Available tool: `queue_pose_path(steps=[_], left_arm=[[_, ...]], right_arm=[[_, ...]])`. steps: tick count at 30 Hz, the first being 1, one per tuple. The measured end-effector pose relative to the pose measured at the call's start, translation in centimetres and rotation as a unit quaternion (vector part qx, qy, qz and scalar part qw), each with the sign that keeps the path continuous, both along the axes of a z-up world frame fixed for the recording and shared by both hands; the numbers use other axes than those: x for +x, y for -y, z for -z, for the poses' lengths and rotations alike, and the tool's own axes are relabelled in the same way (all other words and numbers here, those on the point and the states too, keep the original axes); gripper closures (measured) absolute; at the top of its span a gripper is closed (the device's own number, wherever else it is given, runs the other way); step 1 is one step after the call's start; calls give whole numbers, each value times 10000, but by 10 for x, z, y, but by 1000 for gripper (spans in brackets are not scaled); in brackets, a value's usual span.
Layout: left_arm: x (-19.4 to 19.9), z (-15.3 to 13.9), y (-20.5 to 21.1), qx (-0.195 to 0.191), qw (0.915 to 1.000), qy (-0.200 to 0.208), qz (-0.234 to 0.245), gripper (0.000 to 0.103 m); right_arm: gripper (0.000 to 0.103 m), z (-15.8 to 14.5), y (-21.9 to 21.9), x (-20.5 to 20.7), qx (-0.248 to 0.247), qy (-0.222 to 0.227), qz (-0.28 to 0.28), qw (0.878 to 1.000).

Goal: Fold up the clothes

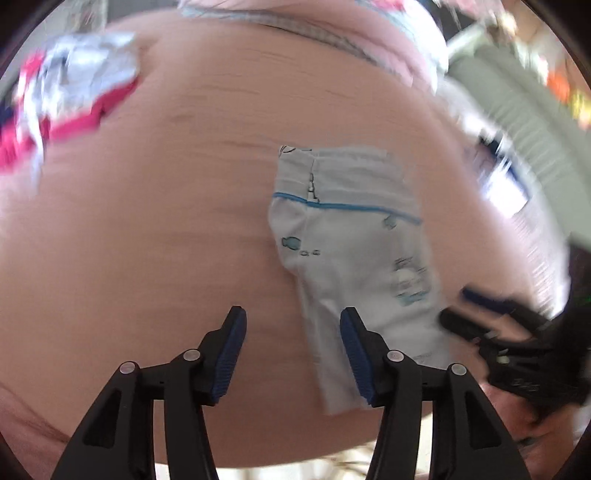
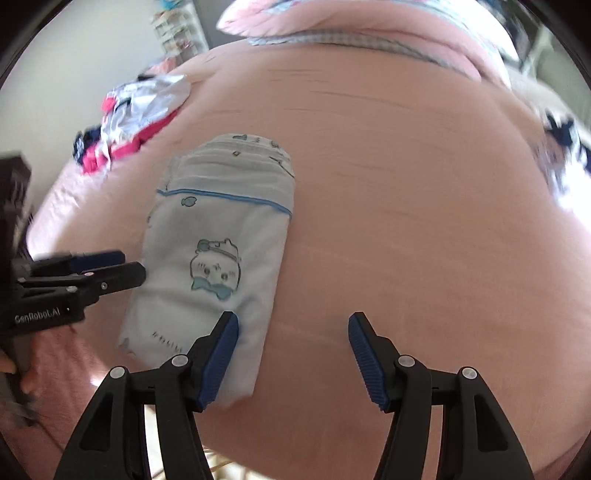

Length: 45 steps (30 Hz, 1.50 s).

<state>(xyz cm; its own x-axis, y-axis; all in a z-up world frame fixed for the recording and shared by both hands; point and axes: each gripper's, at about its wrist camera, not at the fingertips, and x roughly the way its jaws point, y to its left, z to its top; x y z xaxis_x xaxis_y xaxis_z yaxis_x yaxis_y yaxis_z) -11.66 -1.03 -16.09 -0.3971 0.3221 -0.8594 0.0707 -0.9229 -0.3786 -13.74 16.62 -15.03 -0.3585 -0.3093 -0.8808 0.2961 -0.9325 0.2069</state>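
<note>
A small white garment (image 1: 351, 251) with blue piping and a cartoon print lies folded into a long strip on the pink bed (image 1: 166, 221). In the right wrist view the same white garment (image 2: 221, 251) shows its cat print. My left gripper (image 1: 293, 325) hovers open over the bed, its right finger over the garment's near left edge. It shows from the side in the right wrist view as the left gripper (image 2: 129, 266), beside the garment's left edge. My right gripper (image 2: 293, 328) is open, its left finger over the garment's near right corner. It appears blurred in the left wrist view as the right gripper (image 1: 458, 310).
A heap of unfolded clothes (image 1: 66, 103), white, pink and navy, lies at the bed's far left; the same heap of clothes (image 2: 129, 118) shows in the right wrist view. Pink pillows (image 2: 369, 29) lie at the head. Another dark and white garment (image 2: 565, 147) lies at the bed's right edge.
</note>
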Motion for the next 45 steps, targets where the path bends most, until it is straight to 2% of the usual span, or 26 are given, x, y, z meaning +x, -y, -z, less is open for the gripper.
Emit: queue_pose_path(steps=[1, 2, 4, 7, 12, 15, 17, 18, 19, 21, 26, 30, 35, 37, 39, 42, 45], left_arm=[[0, 5, 5, 328, 9994, 62, -91, 53], [1, 10, 7, 491, 9985, 158, -156, 53], [9, 12, 6, 621, 9976, 161, -255, 53], [22, 16, 5, 859, 9955, 181, -370, 53], [41, 12, 19, 1264, 9905, 223, -493, 53], [49, 6, 26, 1850, 9810, 337, -486, 53], [46, 11, 7, 2050, 9768, 388, -486, 53], [46, 14, 2, 1973, 9785, 362, -480, 53], [50, 13, 4, 1858, 9810, 312, -458, 56], [49, 10, 5, 1668, 9849, 159, -439, 74], [58, 0, 19, 1306, 9905, -17, -427, 80], [66, -11, 34, 796, 9945, -238, -645, 86], [71, -9, 74, 1415, 9846, -23, -1027, 86], [75, -6, 75, 1679, 9812, 104, -948, 85], [81, -6, 72, 1550, 9833, 159, -942, 83], [88, -7, 76, 1404, 9826, 84, -1216, 77], [103, -17, 94, 1190, 9701, -271, -2099, 73]], right_arm=[[41, 2, -7, -1, -184, 109, 108, 9997], [41, 5, -10, -1, -290, 230, 166, 9992], [41, 11, -12, 4, -354, 422, 222, 9982], [41, 7, -5, 14, -171, 284, 66, 9994], [41, 6, -2, 20, -257, 207, 128, 9994], [41, 3, -8, 16, -525, 214, 281, 9980], [41, 5, -8, 13, -623, 296, 277, 9972], [43, 7, -7, 11, -648, 349, 251, 9970], [55, 9, -4, 12, -637, 352, 204, 9971], [62, 12, 3, 19, -593, 239, 135, 9979], [67, 13, 14, 28, -717, 311, 111, 9969], [68, 14, 28, 31, -860, 453, -24, 9953], [68, 15, 45, 35, -1039, 630, -193, 9924], [68, 15, 52, 36, -1111, 701, -261, 9910], [68, 16, 59, 38, -1182, 771, -329, 9894], [68, 15, 74, 40, -1287, 844, -495, 9868], [68, 9, 119, 47, -1275, 737, -1118, 9828]])
